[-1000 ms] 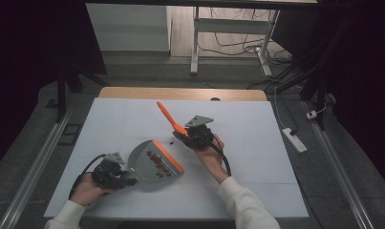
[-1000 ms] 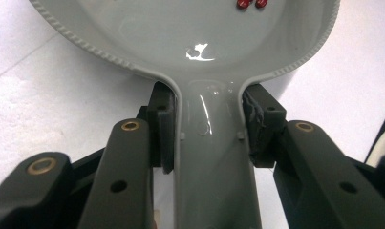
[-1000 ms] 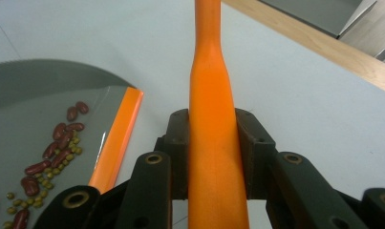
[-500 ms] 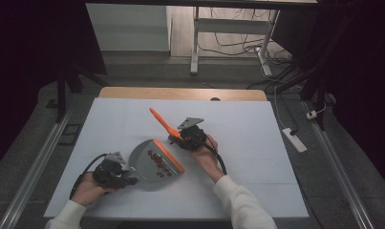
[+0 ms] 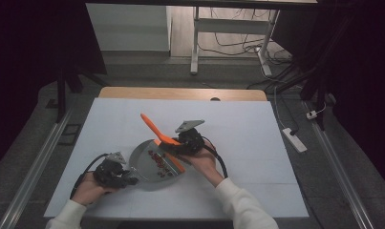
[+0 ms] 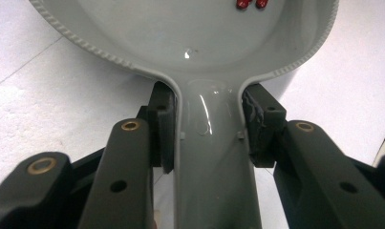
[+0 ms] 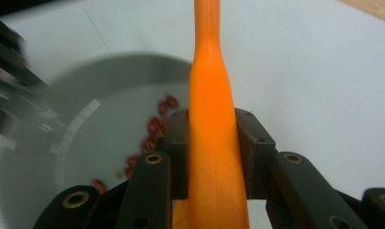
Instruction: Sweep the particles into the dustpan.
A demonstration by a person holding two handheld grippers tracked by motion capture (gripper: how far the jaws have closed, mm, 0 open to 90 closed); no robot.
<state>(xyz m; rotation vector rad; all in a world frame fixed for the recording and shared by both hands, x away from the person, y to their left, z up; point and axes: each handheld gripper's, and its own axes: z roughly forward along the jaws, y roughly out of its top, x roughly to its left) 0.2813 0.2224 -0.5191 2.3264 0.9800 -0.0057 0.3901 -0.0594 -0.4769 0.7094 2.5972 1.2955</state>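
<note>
Left claw (image 6: 207,124) clamped on grey pan (image 5: 149,164) handle, near worktop (image 5: 257,143) front edge, left of centre. Right claw (image 7: 213,143) clamped on orange spatula (image 5: 156,131), blade inside pan among red beans (image 5: 159,160).

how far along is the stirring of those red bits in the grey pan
Done: both grips are set. The left tongs are shut on the handle of the grey pan, steadying it on the white table. In hand: the right tongs are shut on the orange spatula, its blade down in the pan beside the red bits. Left: the bits lie in the pan, so any stirring or scooping likely remains.
</note>
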